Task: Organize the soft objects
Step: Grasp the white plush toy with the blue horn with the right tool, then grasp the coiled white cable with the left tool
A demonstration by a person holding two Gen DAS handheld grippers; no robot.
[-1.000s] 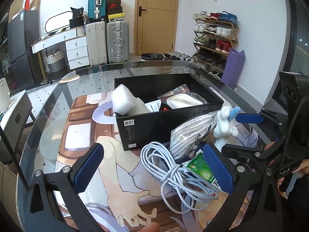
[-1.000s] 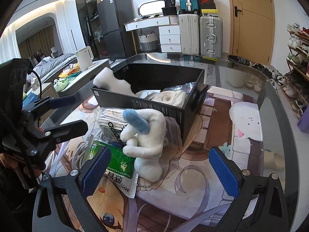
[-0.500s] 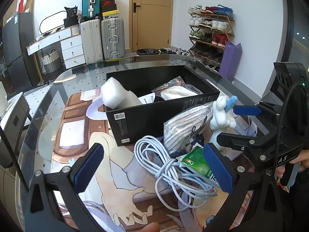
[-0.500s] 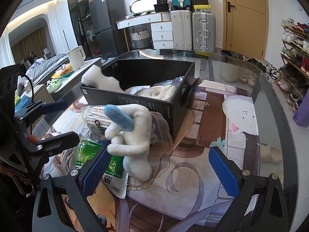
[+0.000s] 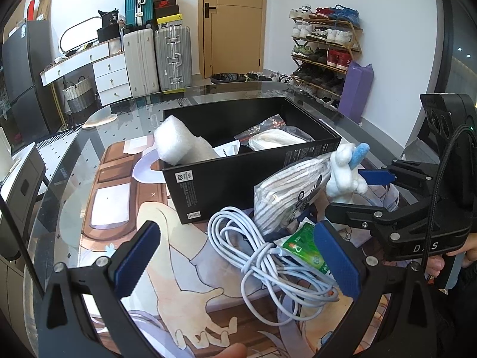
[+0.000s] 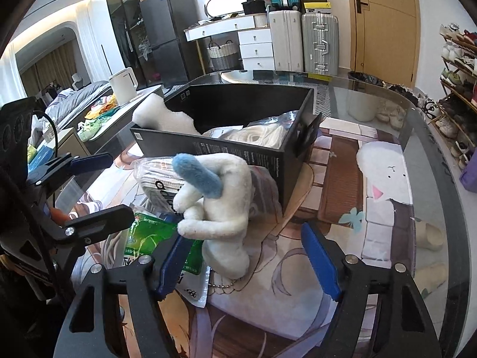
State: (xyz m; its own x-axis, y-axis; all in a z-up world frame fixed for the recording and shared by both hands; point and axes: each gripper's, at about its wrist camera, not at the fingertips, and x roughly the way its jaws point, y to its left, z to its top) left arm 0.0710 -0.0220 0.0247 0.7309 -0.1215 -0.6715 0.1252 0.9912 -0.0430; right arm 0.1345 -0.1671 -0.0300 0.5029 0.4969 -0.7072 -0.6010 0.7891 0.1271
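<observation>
A white plush toy (image 6: 223, 208) with a blue ear stands on the printed mat in front of the black box (image 6: 238, 152). My right gripper (image 6: 247, 264) has the toy's base between its blue pads. Its jaws are closing and the pads stand just clear of the plush. From the left wrist view the toy (image 5: 342, 173) sits between the right gripper's fingers (image 5: 375, 176). My left gripper (image 5: 237, 261) is open over a coiled white cable (image 5: 268, 256). The box (image 5: 253, 179) holds a white foam roll (image 5: 179, 143) and a bagged white item (image 5: 274, 140).
A bagged striped cloth (image 5: 286, 191) leans on the box front, with a green packet (image 5: 304, 247) under it. The left gripper's fingers (image 6: 98, 217) reach in at the left of the right wrist view. The glass table's curved edge (image 6: 432, 137) runs on the right.
The right gripper's pads have come closer together around the plush toy's base. The left gripper stays wide open over the cable.
</observation>
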